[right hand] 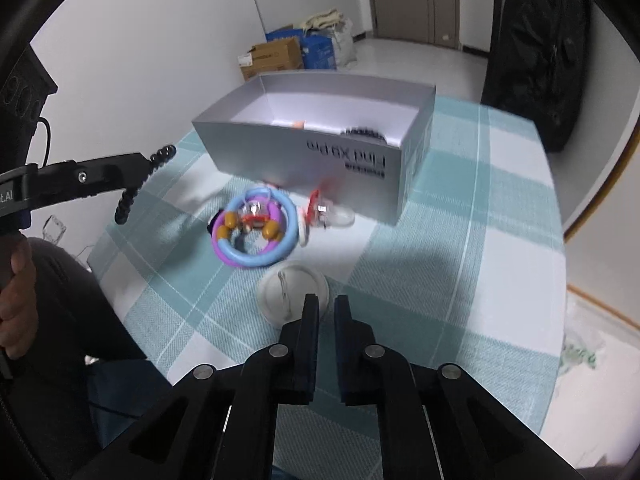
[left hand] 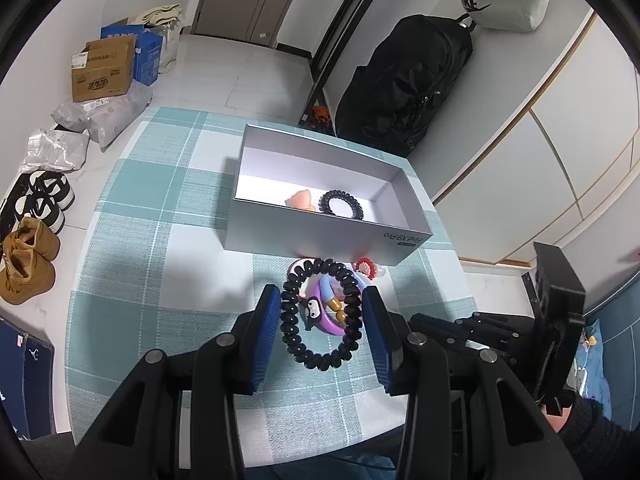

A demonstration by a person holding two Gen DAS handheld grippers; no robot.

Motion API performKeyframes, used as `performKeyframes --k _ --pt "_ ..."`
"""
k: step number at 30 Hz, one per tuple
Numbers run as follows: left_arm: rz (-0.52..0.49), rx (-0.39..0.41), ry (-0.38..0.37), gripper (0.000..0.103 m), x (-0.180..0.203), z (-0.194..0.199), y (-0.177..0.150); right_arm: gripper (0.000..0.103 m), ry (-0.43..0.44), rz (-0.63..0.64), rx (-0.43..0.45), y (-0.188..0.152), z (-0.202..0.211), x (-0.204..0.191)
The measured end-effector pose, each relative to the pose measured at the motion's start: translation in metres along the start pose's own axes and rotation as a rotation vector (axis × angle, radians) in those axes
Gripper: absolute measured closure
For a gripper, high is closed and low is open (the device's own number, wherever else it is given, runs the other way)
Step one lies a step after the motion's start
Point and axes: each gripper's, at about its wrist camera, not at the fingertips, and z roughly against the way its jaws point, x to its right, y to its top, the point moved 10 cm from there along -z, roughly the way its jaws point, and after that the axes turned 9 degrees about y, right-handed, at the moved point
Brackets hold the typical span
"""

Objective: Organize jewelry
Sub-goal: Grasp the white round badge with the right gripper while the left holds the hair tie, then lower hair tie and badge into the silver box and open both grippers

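My left gripper (left hand: 321,312) is shut on a black coil hair tie (left hand: 294,332) and holds it above the table, stretched between its blue pads; it also shows in the right wrist view (right hand: 128,200). Below it lie purple and blue rings (right hand: 256,232) with a cartoon charm and a red flower clip (left hand: 365,267). The silver box (left hand: 320,236) holds another black coil tie (left hand: 340,204) and an orange piece (left hand: 300,200). My right gripper (right hand: 327,304) is shut and empty, beside a white round lid (right hand: 292,292).
The table has a teal checked cloth (left hand: 168,216). A black bag (left hand: 404,88) stands behind the table. Shoes (left hand: 28,256) and cardboard boxes (left hand: 102,70) lie on the floor to the left.
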Motion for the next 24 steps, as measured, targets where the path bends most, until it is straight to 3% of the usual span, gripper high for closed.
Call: performKeyframes --k 4,7,8,15,19,24 --pt "0.001 -0.001 0.001 0.067 0.0 -0.001 -0.001 0.09 0.012 0.017 0.029 0.003 0.003 -0.007" --pt "0.006 0.0 0.001 0.067 0.0 -0.001 -0.001 0.053 0.034 0.046 0.048 0.006 0.006 -0.018" --pt "0.009 0.001 0.001 0.067 -0.001 -0.001 0.0 0.05 0.026 0.067 0.055 0.006 0.005 -0.022" --pt "0.023 0.002 0.001 0.067 -0.003 -0.001 0.0 0.05 -0.081 0.206 -0.005 0.002 -0.018 -0.034" --pt "0.025 0.002 0.002 0.067 -0.004 -0.001 0.0 0.062 -0.068 0.205 0.005 0.003 -0.017 -0.036" --pt "0.023 0.008 -0.004 0.067 -0.002 0.0 0.001 0.062 -0.06 0.187 0.006 0.003 -0.015 -0.034"
